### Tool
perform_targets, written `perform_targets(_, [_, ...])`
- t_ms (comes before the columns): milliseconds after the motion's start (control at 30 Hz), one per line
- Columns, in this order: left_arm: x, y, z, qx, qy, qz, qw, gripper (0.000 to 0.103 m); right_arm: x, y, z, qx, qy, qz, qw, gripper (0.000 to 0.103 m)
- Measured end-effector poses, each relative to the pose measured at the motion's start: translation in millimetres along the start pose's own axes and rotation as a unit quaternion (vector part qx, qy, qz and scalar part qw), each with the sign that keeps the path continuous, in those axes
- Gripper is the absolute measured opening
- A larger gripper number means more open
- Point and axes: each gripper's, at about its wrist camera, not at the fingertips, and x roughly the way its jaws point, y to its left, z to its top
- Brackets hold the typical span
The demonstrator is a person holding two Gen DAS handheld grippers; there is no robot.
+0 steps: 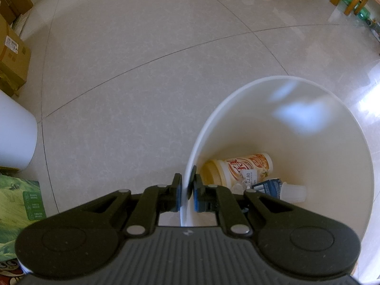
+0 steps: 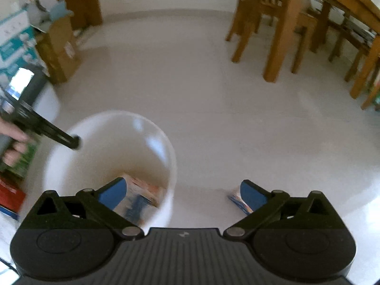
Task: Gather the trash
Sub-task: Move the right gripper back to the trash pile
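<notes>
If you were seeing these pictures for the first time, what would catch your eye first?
The white bin on the pale floor, with a drink cup and other trash at its bottom. The left gripper is clamped on the bin's rim, while the right gripper hangs beside it, jaws wide, with a carton dropping in.

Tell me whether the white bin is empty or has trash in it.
Not empty. The white bin holds a tipped-over cup and a blue carton at its bottom, far from full.

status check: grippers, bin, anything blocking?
Left gripper shut on white bin rim. Right gripper open, empty. Cup and carton in bin. Nothing blocking.
</notes>
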Motion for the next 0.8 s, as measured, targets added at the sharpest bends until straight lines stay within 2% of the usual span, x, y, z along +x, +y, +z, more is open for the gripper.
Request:
perform_targets(367, [0,0,0,0.001,0.000,0.001,1.0000,0.008,81,-80,-80,0.108,0.069,-0.063,0.990,0.103])
perform_targets(567, [0,0,0,0.001,-0.001,0.002,1.0000,0.008,129,-101,-119,0.169,0.108,-0.055,0.978,0.103])
perform_targets(733, [0,-1,-1,0.000,0.000,0.003,1.0000,0.008,160,-105,-149,0.214,0.127,-0.044,0.968,0.103])
perform_targets(800, [0,-1,-1,0.000,-0.001,0.003,1.0000,0.008,172,-105,-158,0.222,0.128,-0.052,0.965,0.103])
